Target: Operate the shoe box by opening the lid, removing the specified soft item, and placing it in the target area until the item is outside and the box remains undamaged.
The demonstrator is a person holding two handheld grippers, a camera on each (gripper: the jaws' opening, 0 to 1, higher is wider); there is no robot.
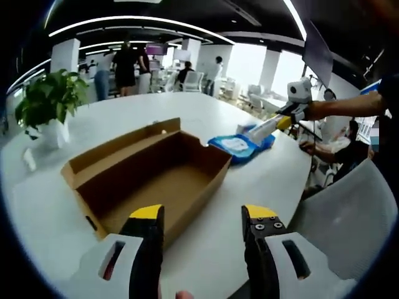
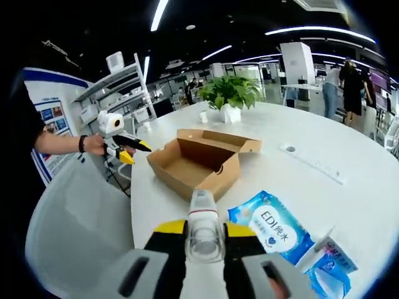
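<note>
Clamped tube pointing toward shoe box

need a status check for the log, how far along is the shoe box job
Done: the shoe box sits open on the white table, looks empty and undamaged, and a blue soft pack lies outside it. In hand: the right gripper is shut on a clear tube-like item beside the pack. Left gripper is open at the box's near edge. Left: release the item.
</note>
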